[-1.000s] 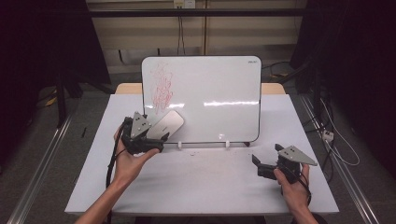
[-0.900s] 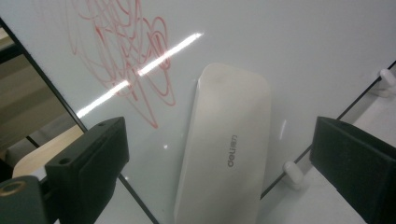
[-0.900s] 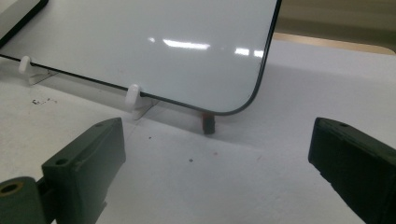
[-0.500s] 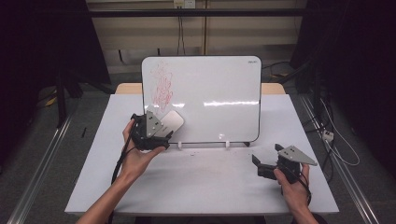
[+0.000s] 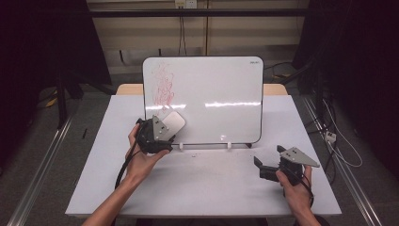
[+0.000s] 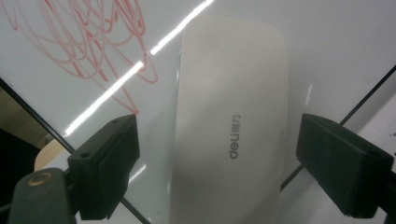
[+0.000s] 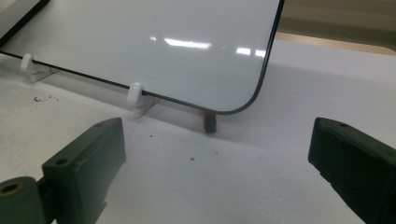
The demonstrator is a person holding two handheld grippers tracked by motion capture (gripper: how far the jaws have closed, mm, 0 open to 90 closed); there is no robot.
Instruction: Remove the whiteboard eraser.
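A whiteboard [image 5: 211, 94] stands upright on the white table [image 5: 202, 188], with red scribbles [image 5: 162, 87] on its left part. A white Deli eraser [image 5: 173, 123] sits against the board's lower left corner. My left gripper [image 5: 169, 132] reaches up to it. In the left gripper view the eraser [image 6: 233, 121] lies between the two black jaws, with a gap on each side. The jaws of the left gripper [image 6: 217, 172] have just been closing around it. My right gripper [image 5: 258, 167] rests low at the table's right front, open, with nothing in it [image 7: 217, 168].
White clip feet [image 5: 228, 145] hold the board's lower edge. A small dark red piece [image 7: 210, 122] stands under the board's right corner. A wooden surface [image 5: 275, 89] shows behind the board. Metal rails [image 5: 42, 165] run along the floor beside the table.
The left gripper has shifted right and slightly down toward the eraser on the board. The right gripper has kept still.
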